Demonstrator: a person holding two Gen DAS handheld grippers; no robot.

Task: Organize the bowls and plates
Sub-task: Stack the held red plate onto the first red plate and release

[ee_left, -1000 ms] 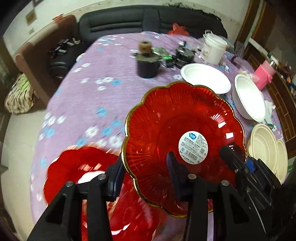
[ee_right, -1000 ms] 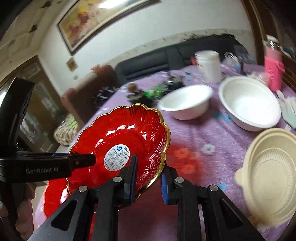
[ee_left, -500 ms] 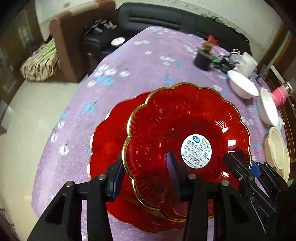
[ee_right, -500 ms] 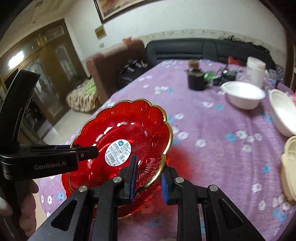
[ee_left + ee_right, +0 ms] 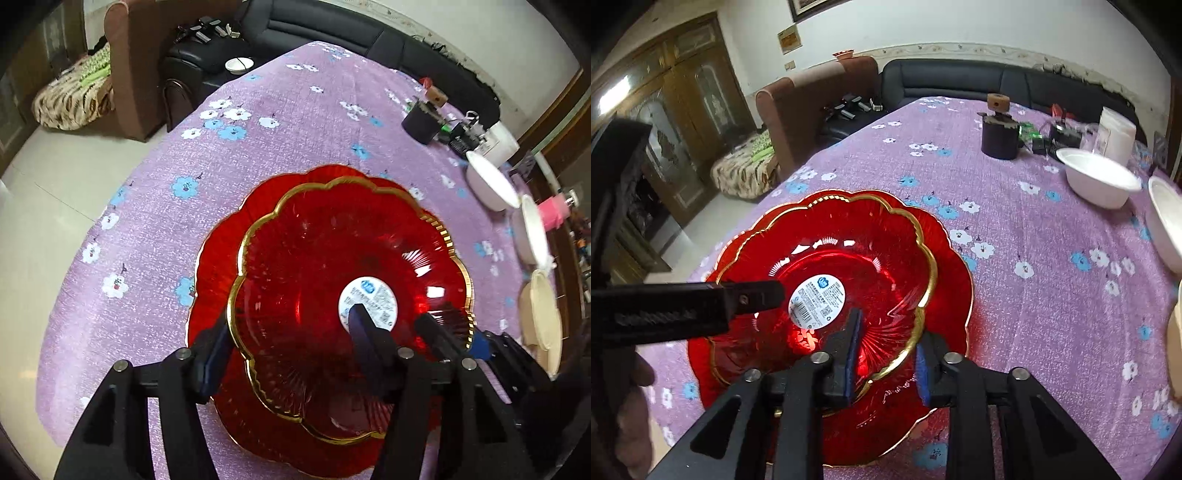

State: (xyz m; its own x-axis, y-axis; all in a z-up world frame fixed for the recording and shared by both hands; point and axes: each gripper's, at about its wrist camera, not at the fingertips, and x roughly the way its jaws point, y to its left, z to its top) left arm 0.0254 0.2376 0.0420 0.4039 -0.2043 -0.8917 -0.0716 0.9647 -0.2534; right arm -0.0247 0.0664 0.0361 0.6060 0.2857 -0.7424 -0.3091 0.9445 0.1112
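The upper red plate is straddled at its rim by both spread grippers: left gripper, right gripper; neither is clenched.

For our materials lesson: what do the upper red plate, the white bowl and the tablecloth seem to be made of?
Upper red plate: glossy see-through glass or plastic, ribbed, gold rim; highlights glint.
White bowl: matte, thin-walled, probably disposable paper or foam.
Tablecloth: woven fabric, purple with printed flowers; grainy texture.
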